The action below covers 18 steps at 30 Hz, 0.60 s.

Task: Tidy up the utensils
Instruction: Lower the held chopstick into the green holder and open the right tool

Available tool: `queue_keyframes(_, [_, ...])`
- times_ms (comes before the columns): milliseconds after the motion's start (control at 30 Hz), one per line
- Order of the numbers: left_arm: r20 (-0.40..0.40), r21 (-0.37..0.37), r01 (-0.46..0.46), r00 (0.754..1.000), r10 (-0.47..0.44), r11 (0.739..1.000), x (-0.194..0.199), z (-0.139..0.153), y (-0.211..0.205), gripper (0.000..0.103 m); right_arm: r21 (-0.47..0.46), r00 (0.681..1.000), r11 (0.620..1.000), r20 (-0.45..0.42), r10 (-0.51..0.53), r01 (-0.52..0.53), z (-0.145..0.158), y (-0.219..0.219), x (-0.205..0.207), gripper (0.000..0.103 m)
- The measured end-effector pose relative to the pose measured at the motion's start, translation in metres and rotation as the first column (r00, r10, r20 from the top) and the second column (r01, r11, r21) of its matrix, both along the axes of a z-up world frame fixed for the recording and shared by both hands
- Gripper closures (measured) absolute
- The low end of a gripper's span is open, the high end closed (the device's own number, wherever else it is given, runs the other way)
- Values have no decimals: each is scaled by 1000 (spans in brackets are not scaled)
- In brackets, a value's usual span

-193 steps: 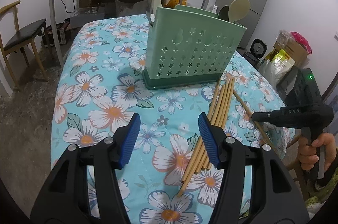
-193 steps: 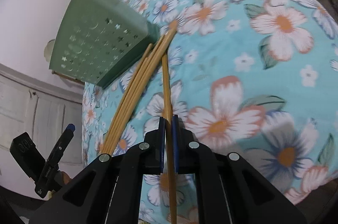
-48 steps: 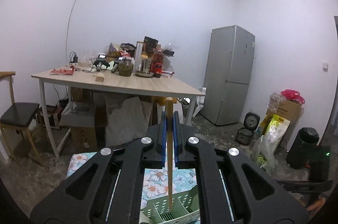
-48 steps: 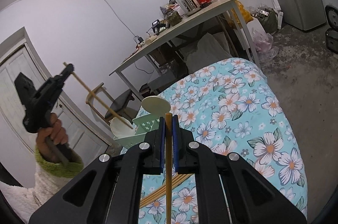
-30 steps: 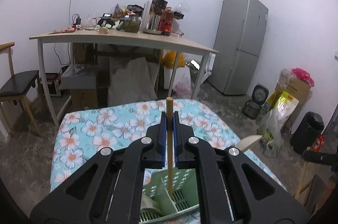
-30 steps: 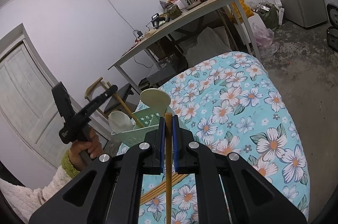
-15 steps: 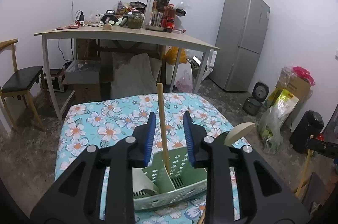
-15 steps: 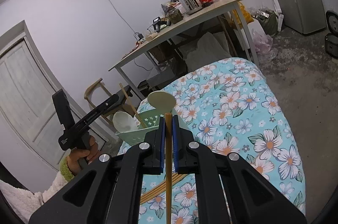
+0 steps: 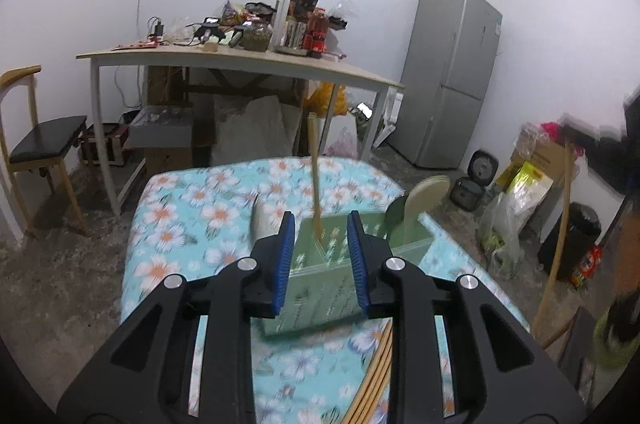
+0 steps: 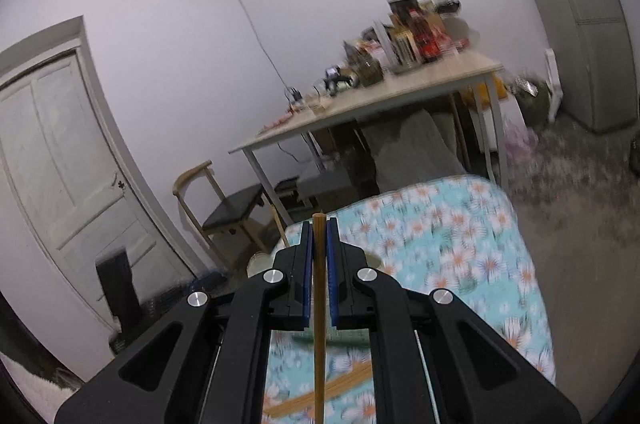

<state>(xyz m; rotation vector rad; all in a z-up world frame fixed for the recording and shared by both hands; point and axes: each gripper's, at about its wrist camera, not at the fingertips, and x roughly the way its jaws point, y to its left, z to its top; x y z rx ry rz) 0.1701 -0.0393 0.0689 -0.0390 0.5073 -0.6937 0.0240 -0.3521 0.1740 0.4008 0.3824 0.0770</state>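
A green star-punched caddy (image 9: 320, 288) stands on the flowered tablecloth (image 9: 180, 220), with a pale spoon (image 9: 424, 200) in its right end. One wooden chopstick (image 9: 314, 176) stands upright in the caddy. My left gripper (image 9: 320, 260) is open just in front of it, and its blue pads (image 9: 286, 264) are clear of the stick. Several loose chopsticks (image 9: 376, 376) lie on the cloth by the caddy. My right gripper (image 10: 319, 228) is shut on another chopstick (image 10: 319, 324), held upright above the loose chopsticks (image 10: 332, 388). That held chopstick (image 9: 560, 244) shows blurred at the far right.
Behind the cloth stands a cluttered wooden table (image 9: 240, 64). To the left is a chair (image 9: 40, 144), to the right a grey fridge (image 9: 452, 80). Bags, boxes and a black bin (image 9: 572, 240) crowd the floor on the right. A white door (image 10: 60, 164) fills the left wall.
My left gripper opened and let go of its chopstick, which now stands in the caddy, and it drew back. My right gripper rose with its chopstick and rolled a little.
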Motion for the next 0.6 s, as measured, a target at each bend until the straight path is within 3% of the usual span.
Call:
queue_keyframes(300, [-127,79,-4,992,14,997,-13,-56,20,77,-72,993,997,110,37,-29,55,16,60,96])
queue_keyframes(600, [-181,101,18,984,1,995,-13,-82,18,77,-98,987,995,154,36,-21,64,35,132,96])
